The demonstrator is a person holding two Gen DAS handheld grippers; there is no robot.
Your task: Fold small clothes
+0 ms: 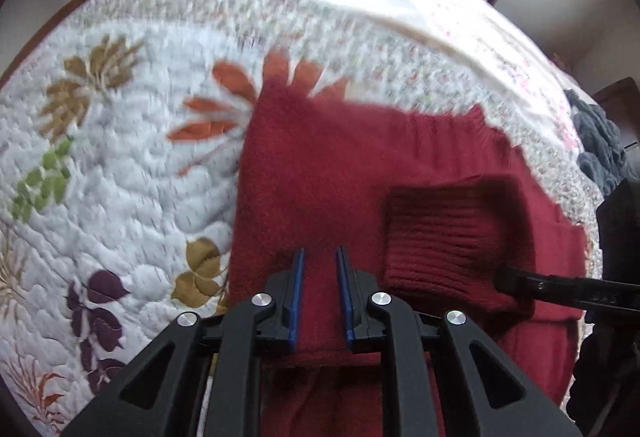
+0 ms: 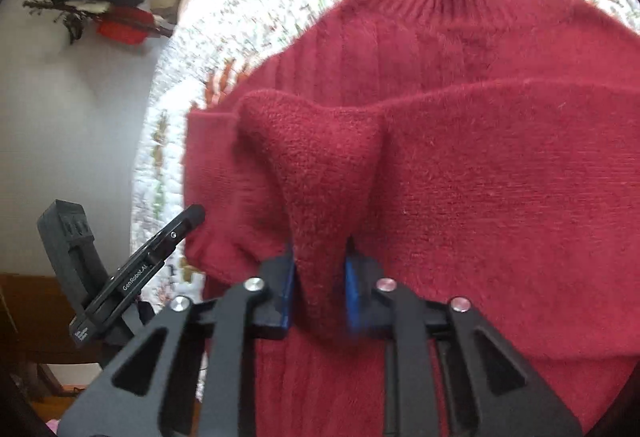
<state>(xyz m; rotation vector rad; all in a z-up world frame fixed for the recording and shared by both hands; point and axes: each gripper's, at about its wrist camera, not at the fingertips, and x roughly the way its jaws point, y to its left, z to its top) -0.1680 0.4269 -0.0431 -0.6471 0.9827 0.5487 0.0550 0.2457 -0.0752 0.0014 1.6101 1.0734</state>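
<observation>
R gripper [image 2: 320, 277] jaws pinching raised fold of fuzzy dark-red knit sweater [image 2: 500, 197] on leaf-print white quilt [image 1: 120, 177]; L gripper [image 1: 320, 289] jaws spread, w/ sweater fabric between, not clamped.

Red knit sweater [image 2: 500, 177] lies flat (sleeve folded over).
</observation>
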